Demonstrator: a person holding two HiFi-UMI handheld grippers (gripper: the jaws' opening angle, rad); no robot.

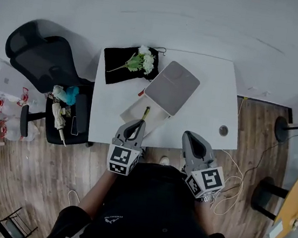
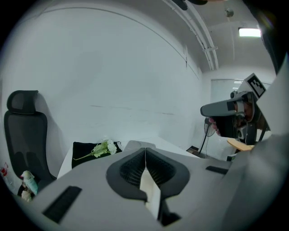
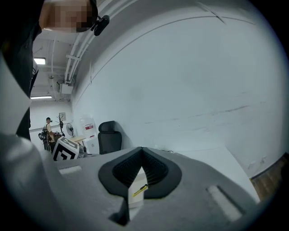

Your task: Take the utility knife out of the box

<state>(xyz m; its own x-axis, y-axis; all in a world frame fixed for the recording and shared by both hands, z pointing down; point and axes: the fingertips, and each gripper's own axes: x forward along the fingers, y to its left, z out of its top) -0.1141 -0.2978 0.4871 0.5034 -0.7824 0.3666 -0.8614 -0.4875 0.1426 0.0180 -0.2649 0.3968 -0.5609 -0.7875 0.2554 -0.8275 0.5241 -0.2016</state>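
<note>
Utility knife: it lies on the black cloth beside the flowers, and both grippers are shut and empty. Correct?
No. The head view shows the utility knife in the open box, not on the black cloth. The left gripper and right gripper are shut and empty, as stated.

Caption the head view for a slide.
Shut and empty, the left tool and right tool hover at the near edge of the white table, facing the open box with the utility knife inside.

Yellow utility knife (image 1: pixel 145 113), white box (image 1: pixel 133 111), black cloth (image 1: pixel 118 64)
</note>
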